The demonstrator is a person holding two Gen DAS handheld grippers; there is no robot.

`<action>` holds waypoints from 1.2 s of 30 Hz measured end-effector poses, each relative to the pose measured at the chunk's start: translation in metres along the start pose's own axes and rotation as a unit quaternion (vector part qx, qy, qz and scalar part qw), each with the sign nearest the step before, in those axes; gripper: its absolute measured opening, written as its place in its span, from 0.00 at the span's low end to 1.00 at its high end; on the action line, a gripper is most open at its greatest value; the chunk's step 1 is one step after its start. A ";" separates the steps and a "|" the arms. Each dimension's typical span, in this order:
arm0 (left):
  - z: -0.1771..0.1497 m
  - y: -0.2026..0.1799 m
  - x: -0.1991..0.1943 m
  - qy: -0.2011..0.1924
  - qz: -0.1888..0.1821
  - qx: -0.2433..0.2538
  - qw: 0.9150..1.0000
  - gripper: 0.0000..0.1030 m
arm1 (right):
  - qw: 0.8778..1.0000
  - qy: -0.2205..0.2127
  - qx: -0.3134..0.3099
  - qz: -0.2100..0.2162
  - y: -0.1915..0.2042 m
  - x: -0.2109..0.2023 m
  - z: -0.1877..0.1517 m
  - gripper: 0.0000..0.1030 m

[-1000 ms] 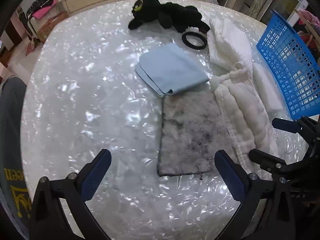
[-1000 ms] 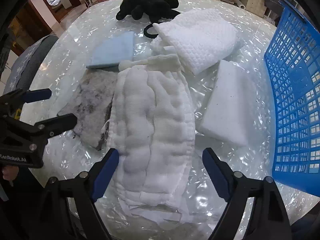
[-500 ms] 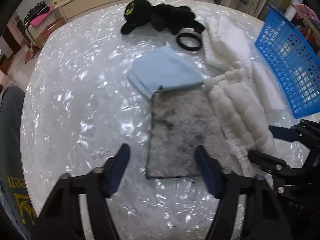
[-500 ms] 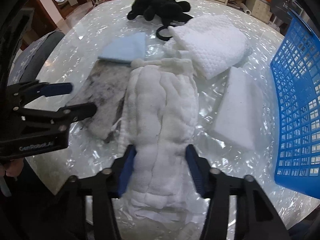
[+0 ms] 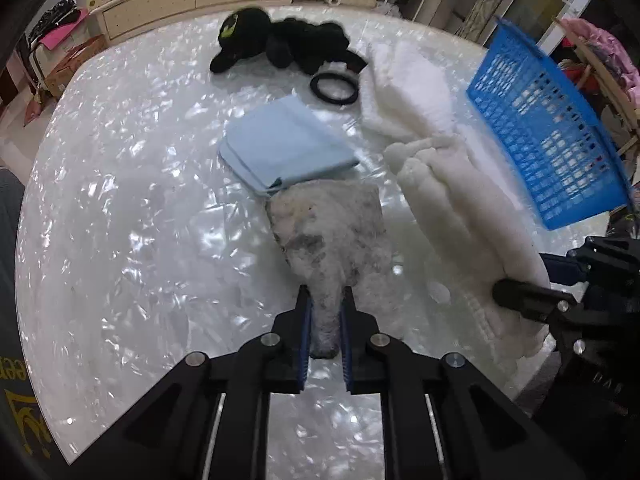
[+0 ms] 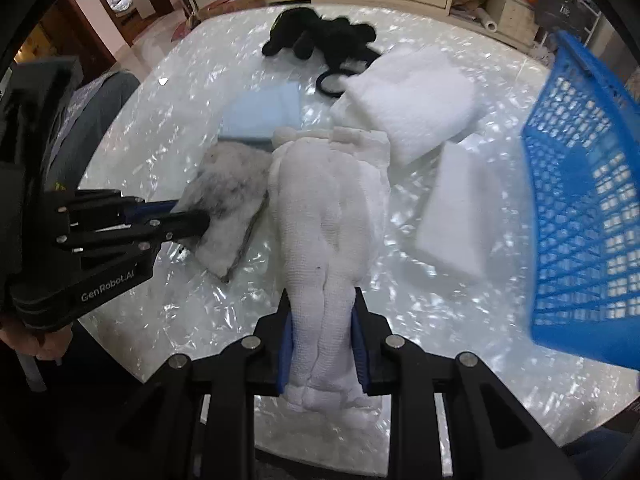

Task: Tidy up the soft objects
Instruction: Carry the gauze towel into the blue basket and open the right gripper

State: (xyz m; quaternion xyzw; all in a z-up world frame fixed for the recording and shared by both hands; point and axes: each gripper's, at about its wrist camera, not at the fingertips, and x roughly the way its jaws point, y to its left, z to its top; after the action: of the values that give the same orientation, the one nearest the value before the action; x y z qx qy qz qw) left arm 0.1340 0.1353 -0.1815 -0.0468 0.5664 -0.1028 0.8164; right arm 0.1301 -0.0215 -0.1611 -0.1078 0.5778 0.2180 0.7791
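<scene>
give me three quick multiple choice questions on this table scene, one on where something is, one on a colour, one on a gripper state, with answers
1. Where does the black rubber ring lie?
A. inside the basket
B. on the table beside the black plush toy
C. on top of the grey cloth

2. What colour is the plastic lattice basket?
A. blue
B. green
C. red

3. What is the left gripper doing?
A. standing wide open over bare table
B. clamped on the near end of the mottled grey fluffy cloth
C. holding the folded light blue cloth

Answers:
1 B: the ring sits on the table just in front of the toy.
2 A: its lattice wall is bright blue.
3 B: grey cloth bunches between the nearly shut pads.
</scene>
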 end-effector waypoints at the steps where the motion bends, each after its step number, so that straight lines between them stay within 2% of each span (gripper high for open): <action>1: 0.000 -0.002 -0.003 -0.005 -0.003 0.001 1.000 0.11 | 1.000 -0.004 -0.003 -0.002 -0.001 -0.006 -0.001 0.23; 9: -0.008 -0.012 -0.052 -0.040 -0.021 -0.005 0.999 0.11 | 0.999 -0.038 -0.013 0.001 -0.008 -0.057 0.002 0.23; 15: -0.014 -0.030 -0.086 -0.060 -0.031 0.001 0.998 0.11 | 0.997 -0.071 -0.013 0.000 -0.031 -0.097 0.005 0.23; 23: -0.002 -0.061 -0.115 -0.086 -0.027 0.013 0.996 0.11 | 0.994 -0.106 0.017 -0.029 -0.092 -0.141 0.004 0.23; 30: 0.006 -0.091 -0.120 -0.093 -0.036 0.028 0.995 0.11 | 0.991 -0.105 0.049 -0.071 -0.139 -0.138 0.007 0.23; 36: 0.011 -0.103 -0.112 -0.084 -0.040 0.031 0.995 0.11 | 0.992 -0.062 0.066 -0.090 -0.176 -0.103 0.011 0.23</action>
State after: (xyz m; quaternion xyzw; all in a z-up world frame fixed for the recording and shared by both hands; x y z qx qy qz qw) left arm 0.0945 0.0595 -0.0551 -0.0520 0.4899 -0.1484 0.8575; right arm 0.1972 -0.1945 -0.0752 -0.0945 0.5292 0.1147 0.8354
